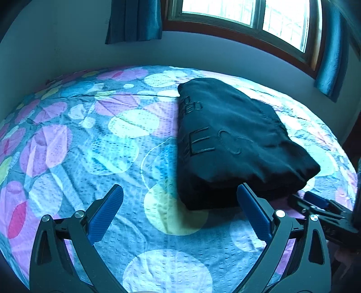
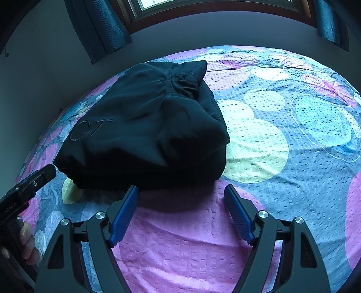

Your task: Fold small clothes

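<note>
Left claw point(image 1: 180, 196): spread wide, blue ribbed pads far apart, nothing between them; it hovers low over the bed.
Left claw's left pad point(image 1: 106, 214): over bare bedspread, well apart from the cloth.
Bedspread point(image 1: 90, 139): puckered fabric printed with pale yellow, lilac, pink and blue circles; it fills the ground ahead of and under both claws.
Folded garment point(image 1: 234, 139): a black bundle, folded into a thick stack, lying on the bedspread ahead of the left claw and to its right; embroidered letters show on its top face. Its near left corner sits between the two left pads, just ahead of them.
Left claw's right pad point(image 1: 252, 209): its tip is right at the near edge of the garment; I cannot tell whether it touches.
Right claw point(image 2: 180, 198): also wide open and holding nothing; seen from the left wrist it lies low at the far right, just beside the garment's near right corner.
Garment from the right claw point(image 2: 144, 126): ahead and to the left, near edge just beyond the left pad's tip; the gathered, seamed end points away toward the wall.
Right claw's right pad point(image 2: 239, 216): over a pink patch of bedspread, clear of the cloth.
Window point(image 1: 248, 13): bright, wood-framed, beyond the bed, above the wall.
Curtains point(image 1: 133, 20): dark blue, hanging at both sides of the window.
</note>
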Available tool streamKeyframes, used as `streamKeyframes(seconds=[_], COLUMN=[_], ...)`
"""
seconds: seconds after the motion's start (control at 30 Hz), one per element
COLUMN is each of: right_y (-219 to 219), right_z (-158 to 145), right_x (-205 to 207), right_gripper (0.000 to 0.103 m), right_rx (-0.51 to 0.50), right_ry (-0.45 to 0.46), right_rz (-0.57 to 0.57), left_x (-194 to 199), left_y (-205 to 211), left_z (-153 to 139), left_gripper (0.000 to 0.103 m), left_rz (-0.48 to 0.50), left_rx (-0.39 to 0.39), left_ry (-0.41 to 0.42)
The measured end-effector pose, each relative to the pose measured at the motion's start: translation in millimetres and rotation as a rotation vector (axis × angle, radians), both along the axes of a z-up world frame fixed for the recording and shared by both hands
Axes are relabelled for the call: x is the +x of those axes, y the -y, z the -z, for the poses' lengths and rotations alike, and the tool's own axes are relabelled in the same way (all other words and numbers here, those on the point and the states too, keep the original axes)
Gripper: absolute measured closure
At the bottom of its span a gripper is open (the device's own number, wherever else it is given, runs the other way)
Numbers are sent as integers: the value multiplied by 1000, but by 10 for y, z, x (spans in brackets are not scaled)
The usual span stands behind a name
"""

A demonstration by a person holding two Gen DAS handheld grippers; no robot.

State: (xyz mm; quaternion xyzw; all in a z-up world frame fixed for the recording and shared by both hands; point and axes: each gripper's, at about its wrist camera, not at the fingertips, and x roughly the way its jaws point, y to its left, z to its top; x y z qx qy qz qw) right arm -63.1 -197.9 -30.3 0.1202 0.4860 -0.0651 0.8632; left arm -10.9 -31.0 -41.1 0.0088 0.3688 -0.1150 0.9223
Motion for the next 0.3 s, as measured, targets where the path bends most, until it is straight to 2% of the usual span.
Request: streamKeyframes(seconds=[0.1, 0.17, 0.3], right_y=[29, 74, 358], right_z=[-66, -186, -422], right_x=[-16, -37, 72], right_gripper=[26, 26, 26], right_rx=[7, 9, 45], right_ry=[12, 35, 70], right_rz=[-10, -15, -5], left_x=[74, 203, 766], left_y=[-90, -205, -562], left_z=[-116, -171, -207], left_gripper=[2, 2, 2], left_rz=[-41, -50, -169], left_rx=[26, 32, 65], left_ry=[34, 11, -41])
